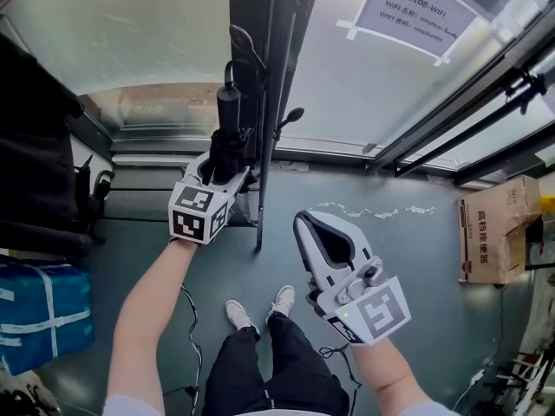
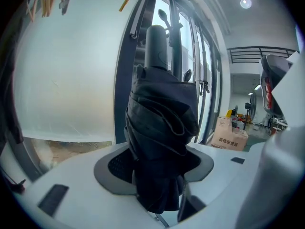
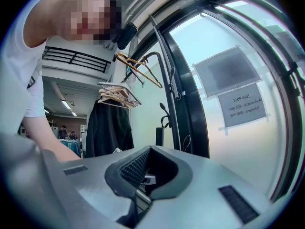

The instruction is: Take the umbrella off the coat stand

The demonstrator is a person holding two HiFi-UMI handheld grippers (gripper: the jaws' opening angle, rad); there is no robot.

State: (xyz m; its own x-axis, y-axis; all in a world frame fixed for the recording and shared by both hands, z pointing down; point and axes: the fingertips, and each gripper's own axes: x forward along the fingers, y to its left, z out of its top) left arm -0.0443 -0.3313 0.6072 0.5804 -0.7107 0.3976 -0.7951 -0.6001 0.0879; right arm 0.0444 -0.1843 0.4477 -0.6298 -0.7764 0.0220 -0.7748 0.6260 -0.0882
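Umbrella [image 1: 227, 133] beside the coat stand [image 1: 265, 102], gripped by the left gripper [image 1: 222, 170].
The stand's dark pole rises against the frosted window [image 1: 130, 33]; the folded black umbrella stands upright just left of it, handle uppermost, canopy clamped between the left jaws. The right gripper [image 1: 305, 224] hangs lower, apart, jaws together on nothing.

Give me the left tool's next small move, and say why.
Probably lift the umbrella a bit, then draw it away from the stand: the left tool is shut on it, and the strap at its handle seems looped over a hook.
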